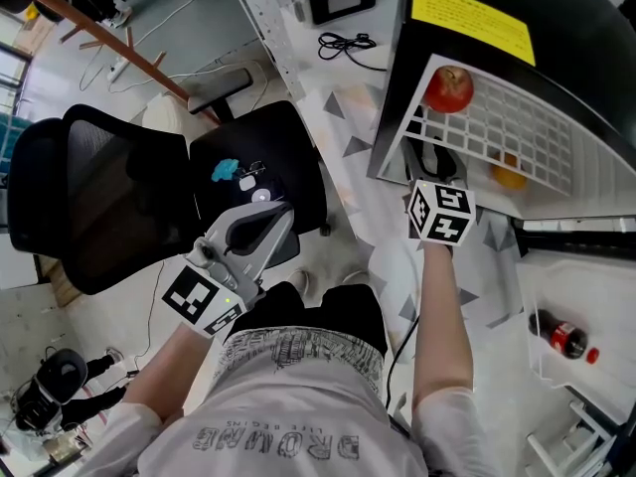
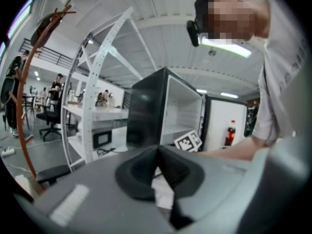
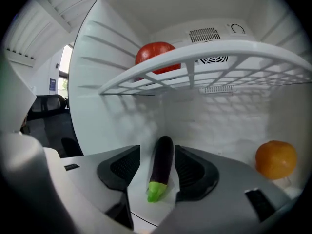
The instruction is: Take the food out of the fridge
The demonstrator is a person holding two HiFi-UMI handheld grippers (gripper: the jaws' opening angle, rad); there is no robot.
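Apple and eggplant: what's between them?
The white wire shelf: the apple sits on it and the eggplant lies below it. The right gripper view shows this.

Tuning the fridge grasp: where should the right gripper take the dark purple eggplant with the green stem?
Probably grip the dark purple eggplant across its thick middle, coming from the door side, green stem end first. It lies flat on the white fridge floor, lengthwise along the line of the right gripper, so the open jaws straddle its narrow width.
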